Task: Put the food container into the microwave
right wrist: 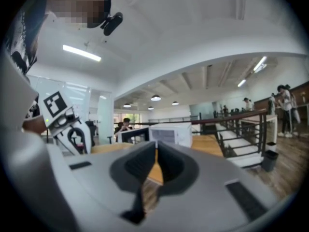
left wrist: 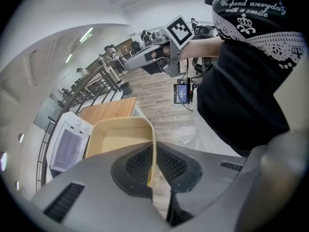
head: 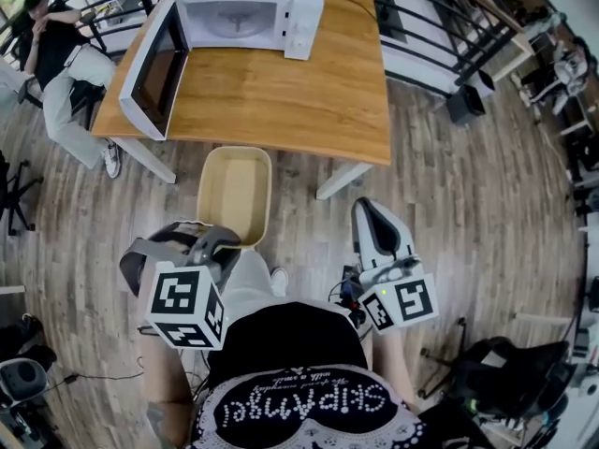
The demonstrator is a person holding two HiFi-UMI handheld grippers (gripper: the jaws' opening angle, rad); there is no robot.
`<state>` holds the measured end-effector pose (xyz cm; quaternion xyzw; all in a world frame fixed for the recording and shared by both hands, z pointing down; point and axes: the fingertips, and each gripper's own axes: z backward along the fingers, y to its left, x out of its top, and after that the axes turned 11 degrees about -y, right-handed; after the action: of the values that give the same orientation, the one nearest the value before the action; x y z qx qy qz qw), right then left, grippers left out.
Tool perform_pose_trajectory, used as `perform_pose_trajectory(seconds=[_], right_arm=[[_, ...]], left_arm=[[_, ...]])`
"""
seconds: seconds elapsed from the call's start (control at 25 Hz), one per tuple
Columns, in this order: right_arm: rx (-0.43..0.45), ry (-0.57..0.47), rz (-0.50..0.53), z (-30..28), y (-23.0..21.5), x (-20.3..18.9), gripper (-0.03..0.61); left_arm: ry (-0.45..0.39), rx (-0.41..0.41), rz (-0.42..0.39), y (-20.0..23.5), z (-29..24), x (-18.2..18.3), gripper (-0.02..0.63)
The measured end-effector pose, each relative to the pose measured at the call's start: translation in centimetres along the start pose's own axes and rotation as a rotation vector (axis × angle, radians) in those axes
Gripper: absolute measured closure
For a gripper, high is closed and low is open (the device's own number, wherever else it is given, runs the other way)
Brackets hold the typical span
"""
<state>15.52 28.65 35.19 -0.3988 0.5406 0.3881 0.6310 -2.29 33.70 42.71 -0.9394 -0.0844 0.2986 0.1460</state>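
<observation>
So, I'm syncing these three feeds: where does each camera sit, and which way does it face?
Head view: on the person's head, looking steeply down at table, open microwave; left gripper, right gripper and black shirt show.
Left gripper view: rides the left gripper, looking along jaws clamped on the wall of the food container; black shirt shows.
Right gripper view: rides the right gripper, facing the microwave; jaws together, empty.
Shared: all three show the microwave.
</observation>
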Motion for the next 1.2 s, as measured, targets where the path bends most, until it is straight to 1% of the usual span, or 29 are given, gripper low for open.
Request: perform_pose_trajectory(seconds=[0.12,0.4,0.76,0.96,1.2], right_arm=[[0.0,0.018,-0.01,-2.0,0.4,-0.7,0.543],[0.018,0.022,-0.02,-8.9,1.6,-1.2,0.543],[-0.03,0.027,-0.03,-15.8,1.2,-1.6,0.543],[-0.039,0.02,-0.028,-18.4,1.5,-2.1,0.543],[-0.066,0.025,-0.062,-20.0,1.4,-3.1,0.543]], left_arm=[[-0.008,-0.021,0.002,1.4,-0.5,-0.9,0.567],[-0.007,-0.036,0.001,6.9,-0.5,-4.4,0.566],[-0.014,-0.056,-0.014,13.4,0.0,-8.2,0.566],[-0.028,-0.086,-0.021,15.0,-0.1,-10.1,0.568],[-0.024,-0.115,-0.011,15.9,-0.5,-12.0,0.568]])
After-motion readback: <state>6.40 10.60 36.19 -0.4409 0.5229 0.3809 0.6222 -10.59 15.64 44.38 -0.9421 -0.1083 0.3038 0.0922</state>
